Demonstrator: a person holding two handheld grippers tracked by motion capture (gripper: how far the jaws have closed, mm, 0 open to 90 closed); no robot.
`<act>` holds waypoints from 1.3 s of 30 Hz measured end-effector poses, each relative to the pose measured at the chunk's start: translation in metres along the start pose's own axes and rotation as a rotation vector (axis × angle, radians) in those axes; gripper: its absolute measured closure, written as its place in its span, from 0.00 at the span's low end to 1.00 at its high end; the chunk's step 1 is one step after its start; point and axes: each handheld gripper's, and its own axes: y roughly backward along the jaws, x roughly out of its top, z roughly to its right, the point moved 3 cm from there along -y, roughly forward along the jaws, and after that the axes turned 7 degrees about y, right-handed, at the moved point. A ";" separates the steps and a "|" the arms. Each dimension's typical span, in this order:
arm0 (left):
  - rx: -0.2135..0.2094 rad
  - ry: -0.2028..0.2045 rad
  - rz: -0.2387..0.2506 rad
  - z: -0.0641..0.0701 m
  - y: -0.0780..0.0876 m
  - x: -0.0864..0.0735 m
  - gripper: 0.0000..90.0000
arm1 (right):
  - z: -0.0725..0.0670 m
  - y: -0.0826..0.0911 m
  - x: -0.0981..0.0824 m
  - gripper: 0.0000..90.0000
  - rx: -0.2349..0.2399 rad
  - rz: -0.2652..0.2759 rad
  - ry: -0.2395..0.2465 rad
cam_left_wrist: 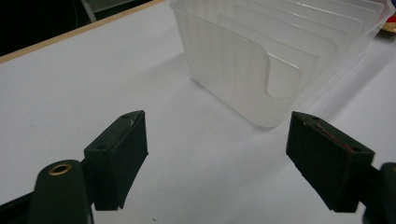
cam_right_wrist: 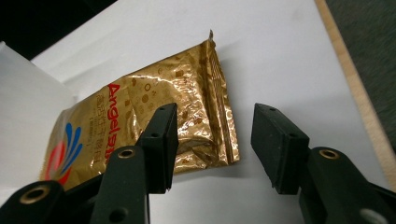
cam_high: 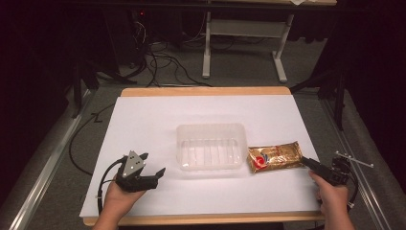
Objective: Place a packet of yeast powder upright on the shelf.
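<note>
The right claw (cam_right_wrist: 212,149) is sitting at the near right part of the white desk (cam_high: 143,120) with its jaws spread and nothing pinched between them; the gold foil packet (cam_right_wrist: 154,116) is lying flat on the desk just ahead of it, the packet's crimped end falling in front of the gap and one jaw overlapping the foil in the right gripper view, though whether that jaw is touching the foil is hard to tell. In the high view the packet (cam_high: 274,156) is resting just beside the clear plastic tray (cam_high: 210,146), on the side toward the right claw (cam_high: 309,164). The left claw (cam_left_wrist: 217,154) is hovering low with its jaws spread wide and empty, the tray (cam_left_wrist: 261,56) standing ahead of it and slightly to its right.
</note>
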 end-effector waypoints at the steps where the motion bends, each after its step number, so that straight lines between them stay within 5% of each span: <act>1: 0.002 -0.001 -0.001 0.000 0.000 0.000 0.24 | 0.002 -0.001 0.000 0.58 0.005 -0.003 -0.007; 5: 0.006 -0.007 -0.006 0.000 0.001 -0.002 0.24 | 0.005 -0.005 -0.001 0.57 0.080 -0.006 -0.109; 20: 0.023 -0.008 -0.014 -0.001 0.006 -0.006 0.24 | -0.001 -0.018 0.001 0.61 0.186 -0.036 -0.231; 28: 0.028 -0.010 -0.014 -0.001 0.007 -0.006 0.24 | -0.008 -0.024 0.001 0.59 0.273 -0.040 -0.264; 39: 0.028 -0.013 -0.018 -0.001 0.007 -0.007 0.24 | -0.011 -0.031 0.000 0.67 0.274 -0.052 -0.270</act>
